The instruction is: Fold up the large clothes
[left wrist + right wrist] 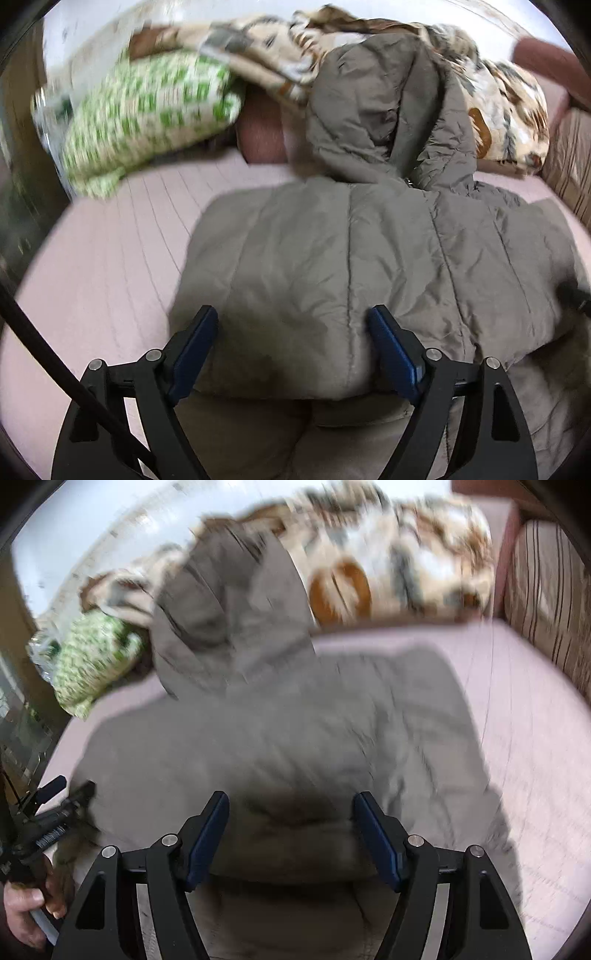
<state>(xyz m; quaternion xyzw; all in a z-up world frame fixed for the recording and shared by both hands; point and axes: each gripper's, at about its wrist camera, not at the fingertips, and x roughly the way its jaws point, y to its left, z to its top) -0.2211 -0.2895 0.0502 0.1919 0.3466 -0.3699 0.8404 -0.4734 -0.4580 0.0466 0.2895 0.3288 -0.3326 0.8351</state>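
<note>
Folding is looking partly done: the padded grey-brown hooded jacket [369, 240] is lying across the centre of both views on the pale pink ribbed bed cover [110, 258], its lower half doubled up into a thick fold at bottom centre, its hood [376, 110] still sprawling loose toward the upper middle. The left gripper [291, 339] is hovering over that fold, blue-padded jaws standing apart and pressing on nothing. The right gripper [291, 823] is doing likewise, jaws apart. Tucking the hood and a final fold are probably remaining. A green-and-white patterned pillow [147, 118] is resting upper left.
</note>
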